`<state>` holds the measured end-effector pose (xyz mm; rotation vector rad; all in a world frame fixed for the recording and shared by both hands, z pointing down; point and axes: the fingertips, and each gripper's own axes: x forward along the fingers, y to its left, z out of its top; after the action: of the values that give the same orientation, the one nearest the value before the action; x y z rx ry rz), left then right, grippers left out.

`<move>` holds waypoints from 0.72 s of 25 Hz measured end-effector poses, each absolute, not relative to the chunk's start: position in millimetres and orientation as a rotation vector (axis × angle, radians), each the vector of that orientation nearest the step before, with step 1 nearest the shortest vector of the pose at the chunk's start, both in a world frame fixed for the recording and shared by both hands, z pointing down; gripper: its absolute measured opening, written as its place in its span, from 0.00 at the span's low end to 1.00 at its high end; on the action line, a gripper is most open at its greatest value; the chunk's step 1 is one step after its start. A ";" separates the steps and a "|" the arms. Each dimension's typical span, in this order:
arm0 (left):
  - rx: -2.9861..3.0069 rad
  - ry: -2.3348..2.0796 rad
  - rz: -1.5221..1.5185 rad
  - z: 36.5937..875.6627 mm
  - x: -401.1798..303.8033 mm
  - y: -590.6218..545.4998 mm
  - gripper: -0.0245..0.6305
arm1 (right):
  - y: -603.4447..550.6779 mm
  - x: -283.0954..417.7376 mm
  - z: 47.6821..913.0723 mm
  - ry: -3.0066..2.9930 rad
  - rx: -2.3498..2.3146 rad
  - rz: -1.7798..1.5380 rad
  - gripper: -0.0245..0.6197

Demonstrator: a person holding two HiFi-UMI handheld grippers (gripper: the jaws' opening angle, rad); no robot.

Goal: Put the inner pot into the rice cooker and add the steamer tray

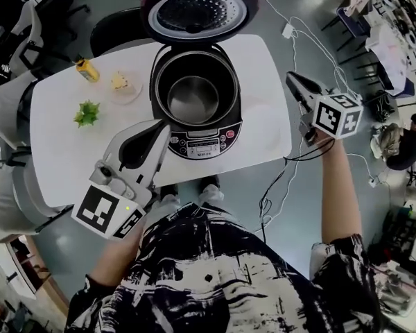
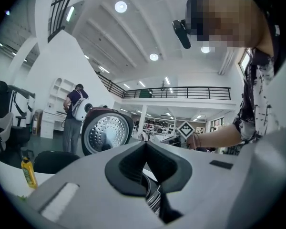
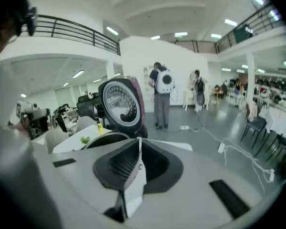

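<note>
Head view, rice cooker (image 1: 201,143): on the white table (image 1: 62,137), close to its near edge, with the lid (image 1: 197,9) swung fully open on the far side.
Head view, inner pot (image 1: 193,99): seated inside the cooker body, bare metal, nothing in it.
Head view, left gripper (image 1: 165,127): jaws together and empty, over the table, tips just beside the cooker's front left corner.
Head view, right gripper (image 1: 292,79): jaws together and empty, past the table's right edge, apart from the cooker, above the floor cables (image 1: 277,186).
Head view, left part of the table: yellow bottle (image 1: 87,70), small dish (image 1: 122,85) with something yellow on it, green plant (image 1: 87,112), all well apart from the cooker.
Left gripper view, left gripper (image 2: 145,144): jaws closed tip to tip, clamped on nothing, with the cooker rim low behind them.
Left gripper view, lid (image 2: 106,133): upright, perforated inner plate facing the camera, left of the tips.
Left gripper view, surroundings: yellow bottle (image 2: 28,171) at far left, standing person (image 2: 75,113) behind the lid, marker cube (image 2: 186,129) and forearm (image 2: 219,136) to the right.
Right gripper view, right gripper (image 3: 139,142): jaws shut, meeting at the tips, nothing between them.
Right gripper view, rice cooker (image 3: 105,140): beyond the tips and to the left, lid (image 3: 120,104) upright, yellow bottle (image 3: 99,126) and green plant (image 3: 85,140) further left on the table.
Right gripper view, background: two standing people (image 3: 161,99), power strip (image 3: 222,148) on the floor at right.
</note>
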<state>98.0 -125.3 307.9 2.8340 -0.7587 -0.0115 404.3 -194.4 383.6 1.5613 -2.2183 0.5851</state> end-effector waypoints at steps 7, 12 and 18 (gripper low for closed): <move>2.871 -0.704 0.056 309.8 140.9 -128.0 0.04 | -107.4 486.2 471.9 -2.021 1.806 0.493 0.14; 2.879 -0.671 0.121 315.7 160.3 -127.1 0.04 | -59.7 520.0 583.6 -1.803 1.760 0.810 0.29; 2.869 -0.678 0.177 325.9 172.2 -127.7 0.04 | -42.2 549.6 661.3 -1.618 1.731 1.070 0.29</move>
<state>172.2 -127.7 325.9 2.8692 -0.6776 0.1775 549.6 -42.2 661.3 1.7309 -1.6176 1.0700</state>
